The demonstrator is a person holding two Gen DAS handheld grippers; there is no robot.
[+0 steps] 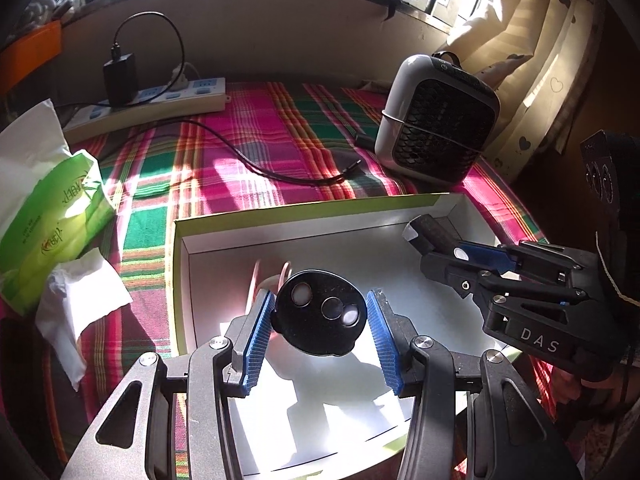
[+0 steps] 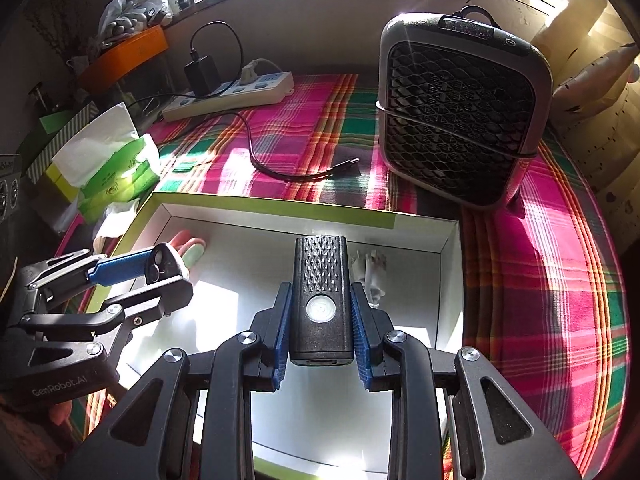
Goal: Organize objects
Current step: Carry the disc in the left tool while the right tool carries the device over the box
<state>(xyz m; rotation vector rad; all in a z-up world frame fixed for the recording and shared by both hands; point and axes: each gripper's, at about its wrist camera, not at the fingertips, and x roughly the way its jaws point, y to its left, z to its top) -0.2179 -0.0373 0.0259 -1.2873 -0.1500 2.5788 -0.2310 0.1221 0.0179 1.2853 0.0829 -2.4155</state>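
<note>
A white open box (image 1: 184, 264) with a green rim lies on the plaid cloth; it also shows in the right wrist view (image 2: 450, 248). My left gripper (image 1: 320, 312) is shut on a black oval device with three round lenses (image 1: 320, 312), held over the box; they also show in the right wrist view (image 2: 160, 268). My right gripper (image 2: 320, 312) is shut on a black rectangular light with a round button (image 2: 320, 300), held over the box; it also shows in the left wrist view (image 1: 436, 236). A pink and green item (image 2: 192, 250) and a white cable (image 2: 372, 272) lie inside the box.
A grey mini fan (image 2: 460, 112) stands behind the box at right. A power strip (image 2: 232, 96) with a black charger (image 2: 202, 72) and loose black cable (image 2: 304, 174) lie at the back. A green tissue pack (image 1: 52, 208) and crumpled tissue (image 1: 80, 304) sit left.
</note>
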